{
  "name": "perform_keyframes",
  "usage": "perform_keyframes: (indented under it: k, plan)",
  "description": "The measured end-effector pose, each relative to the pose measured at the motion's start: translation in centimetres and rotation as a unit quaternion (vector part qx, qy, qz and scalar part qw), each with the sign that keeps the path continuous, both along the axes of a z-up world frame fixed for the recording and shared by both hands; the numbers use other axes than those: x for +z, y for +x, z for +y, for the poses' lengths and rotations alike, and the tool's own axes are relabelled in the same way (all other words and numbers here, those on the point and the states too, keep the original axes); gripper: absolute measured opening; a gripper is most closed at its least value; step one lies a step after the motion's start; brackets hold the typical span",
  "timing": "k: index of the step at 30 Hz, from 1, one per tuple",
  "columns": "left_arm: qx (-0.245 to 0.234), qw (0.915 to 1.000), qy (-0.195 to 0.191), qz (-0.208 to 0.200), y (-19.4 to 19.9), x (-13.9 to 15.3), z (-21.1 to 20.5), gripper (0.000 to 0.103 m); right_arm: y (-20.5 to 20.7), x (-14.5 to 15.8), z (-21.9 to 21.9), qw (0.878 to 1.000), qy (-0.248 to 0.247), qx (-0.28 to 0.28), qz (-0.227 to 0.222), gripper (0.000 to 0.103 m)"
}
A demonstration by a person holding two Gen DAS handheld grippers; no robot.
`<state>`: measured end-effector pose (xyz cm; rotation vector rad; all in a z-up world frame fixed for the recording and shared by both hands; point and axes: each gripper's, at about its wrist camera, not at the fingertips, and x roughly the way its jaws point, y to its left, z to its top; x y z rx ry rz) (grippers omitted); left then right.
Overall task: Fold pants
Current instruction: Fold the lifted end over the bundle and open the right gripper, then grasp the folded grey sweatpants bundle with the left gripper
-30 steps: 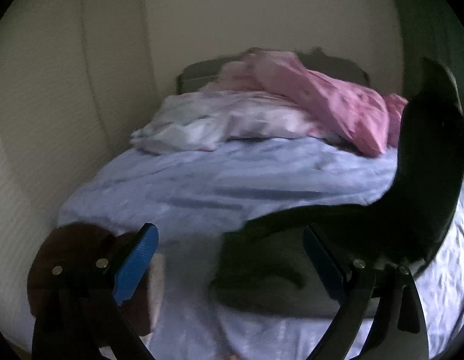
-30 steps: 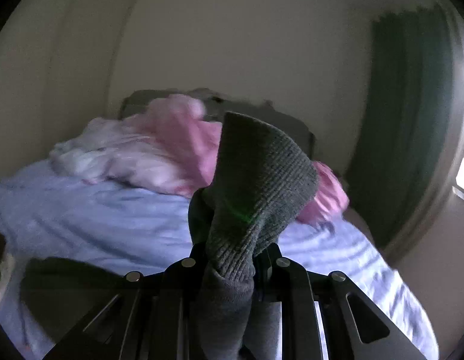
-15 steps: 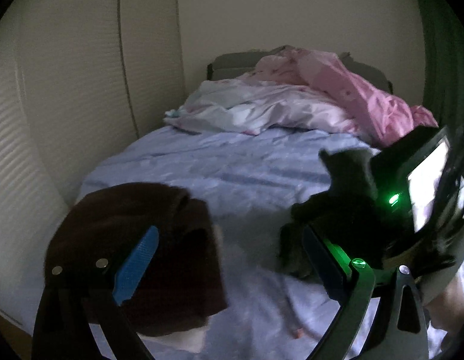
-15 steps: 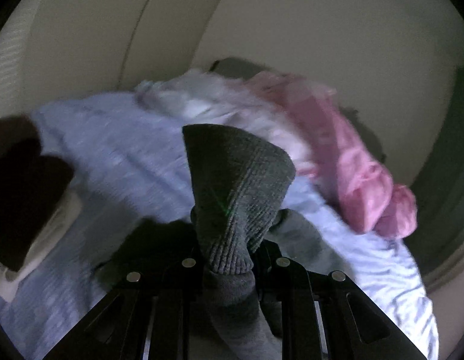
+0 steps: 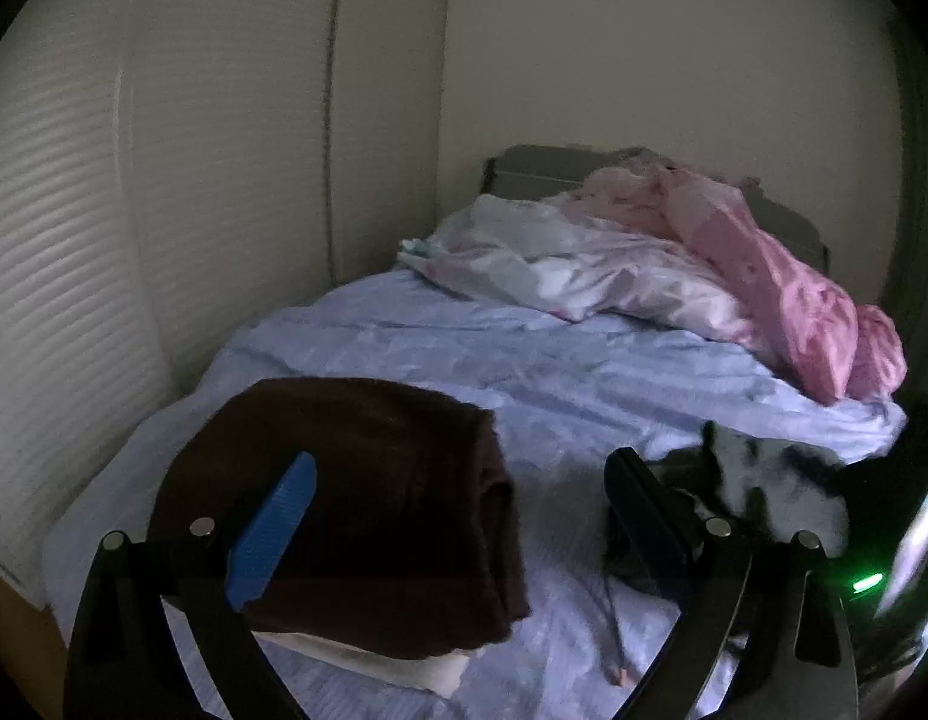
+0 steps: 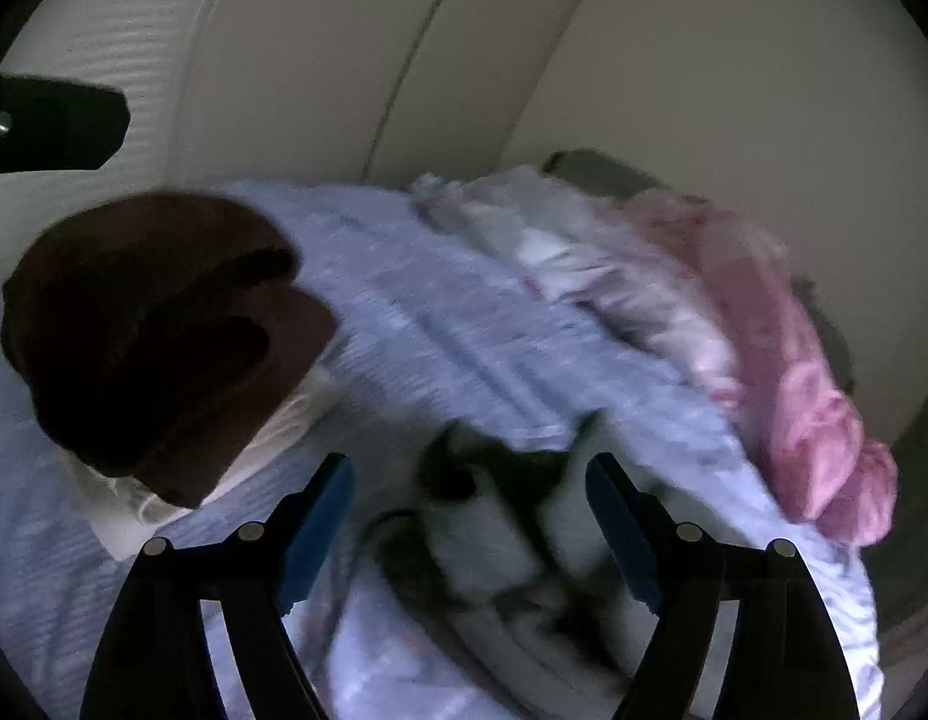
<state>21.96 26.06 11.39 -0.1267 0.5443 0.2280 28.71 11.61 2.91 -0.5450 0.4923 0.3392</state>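
Note:
The grey pants [image 6: 512, 546] lie crumpled on the light blue bed sheet [image 6: 440, 324], blurred, right between and below the fingers of my right gripper [image 6: 470, 516], which is open and empty. In the left wrist view the pants [image 5: 758, 480] lie at the right, just beyond my right finger. My left gripper [image 5: 458, 516] is open and empty above the sheet [image 5: 524, 378].
A folded dark brown garment [image 5: 368, 504] lies on a folded white one [image 5: 398, 663] at the bed's near left, and shows in the right wrist view [image 6: 158, 324]. Pink and white bedding [image 5: 674, 252] is piled at the headboard. A wall with slats [image 5: 74, 228] runs along the left.
My right gripper has opened and let go of the grey pants, which have dropped onto the sheet. Both cameras have swung left, bringing the brown pile further into view.

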Motion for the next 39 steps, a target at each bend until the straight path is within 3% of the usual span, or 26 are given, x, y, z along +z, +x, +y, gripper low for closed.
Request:
perform_keyframes:
  k: [5,9,12,17,20,22,23,25,27,28,32,34,36,38,39]
  plan:
    - [-0.07,0.997,-0.03,0.018,1.0,-1.1,-3.0,0.098,-2.2,4.3,-9.3,0.994,0.059,-0.08,-0.042,0.08]
    - [-0.128,0.9877,-0.079,0.042,3.7,-3.5,-7.3,0.098,-2.0,5.6,-18.1,0.977,0.148,-0.153,-0.015,0.08]
    - [-0.17,0.9786,-0.103,0.054,5.9,-4.8,-10.7,0.098,-1.1,4.8,-22.3,0.966,0.181,-0.185,0.016,0.08]
    - [-0.158,0.9794,-0.106,0.067,10.1,-6.5,-13.6,0.098,-1.0,2.3,-26.8,0.952,0.221,-0.208,0.032,0.08]
    - [-0.124,0.9819,-0.109,0.092,12.9,-8.3,-14.5,0.097,-0.9,0.8,-28.6,0.947,0.228,-0.225,0.032,0.08]
    - [-0.119,0.9792,-0.117,0.115,14.6,-9.8,-15.4,0.095,0.1,0.1,-29.7,0.94,0.235,-0.243,0.04,0.08]
    - [-0.113,0.9803,-0.114,0.115,14.9,-10.1,-15.7,0.09,0.5,-0.3,-30.0,0.937,0.242,-0.25,0.045,0.08]
    - [-0.095,0.9837,-0.11,0.106,15.0,-10.1,-15.7,0.033,1.4,-1.0,-30.9,0.929,0.254,-0.263,0.058,0.08]
    - [-0.099,0.9811,-0.141,0.087,14.7,-9.5,-14.8,0.015,1.8,-1.4,-31.5,0.922,0.268,-0.27,0.066,0.08]
    - [-0.111,0.978,-0.163,0.068,14.1,-8.8,-14.2,0.014,1.9,-1.4,-31.6,0.92,0.271,-0.274,0.068,0.08]
    - [-0.125,0.9785,-0.163,0.019,11.2,-5.7,-12.9,0.013,1.6,-0.9,-31.1,0.917,0.287,-0.268,0.07,0.08]
    - [-0.11,0.9811,-0.158,0.019,10.5,-5.6,-11.7,0.013,1.2,-0.2,-30.1,0.923,0.285,-0.25,0.061,0.08]
    - [-0.069,0.9893,-0.128,0.016,10.6,-6.0,-10.6,0.003,0.9,0.3,-29.2,0.927,0.277,-0.246,0.053,0.08]
    - [-0.03,0.9945,-0.09,0.044,11.4,-7.6,-9.7,0.002,0.8,0.5,-28.3,0.93,0.262,-0.254,0.048,0.08]
    - [-0.041,0.9921,-0.096,0.069,11.9,-8.6,-9.5,0.002,0.8,0.4,-27.9,0.931,0.255,-0.257,0.046,0.08]
